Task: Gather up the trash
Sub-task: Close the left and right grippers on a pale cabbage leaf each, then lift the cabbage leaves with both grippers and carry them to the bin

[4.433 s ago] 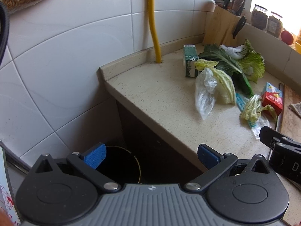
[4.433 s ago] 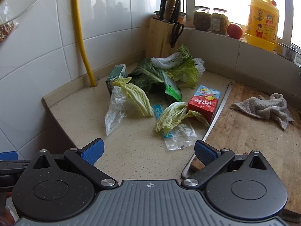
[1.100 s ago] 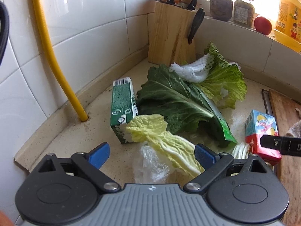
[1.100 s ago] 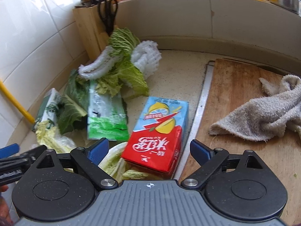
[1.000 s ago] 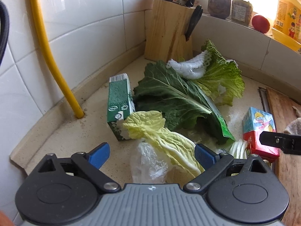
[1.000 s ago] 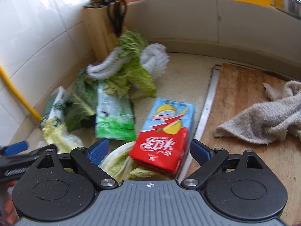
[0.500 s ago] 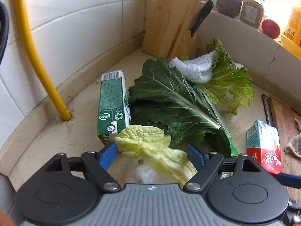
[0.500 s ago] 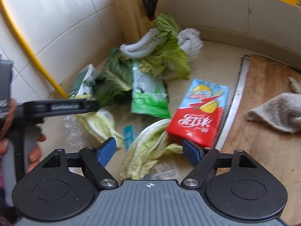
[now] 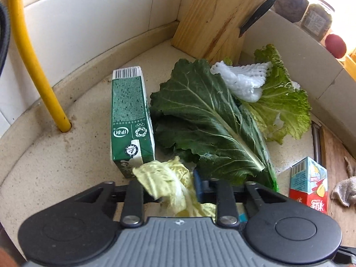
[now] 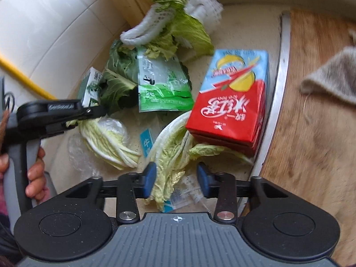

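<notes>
1. Your left gripper (image 9: 169, 189) is pinching the pale cabbage leaf (image 9: 164, 182) at the front of the counter (image 9: 66, 166); its fingers are drawn in against the leaf on both sides.
2. Your right gripper (image 10: 175, 178) straddles a second cabbage leaf (image 10: 171, 149). Its blue fingers (image 10: 148, 175) are narrowed around the leaf, but a gap shows on the right side, so you cannot tell whether it is gripped.
3. Only the right wrist view shows the left gripper from outside, with your hand (image 10: 33, 169) on its handle, and the crinkled clear plastic bag (image 10: 77, 149) under the held leaf.
4. That view also shows a green packet (image 10: 162, 84) lying on the dark leaf, and the red and blue juice carton (image 10: 231, 102) flat beside the wooden board (image 10: 311, 144), touching the second leaf.
5. Only the left wrist view shows the green milk carton (image 9: 131, 120) whole, lying flat just behind the held leaf, the yellow pipe (image 9: 33, 55), the knife block (image 9: 215, 22) and the jars (image 9: 316, 20) on the ledge.
6. The held leaf is yellow-white, wrinkled and limp; the big dark green leaf (image 9: 207, 122) and white foam net (image 9: 242, 82) lie behind it.
</notes>
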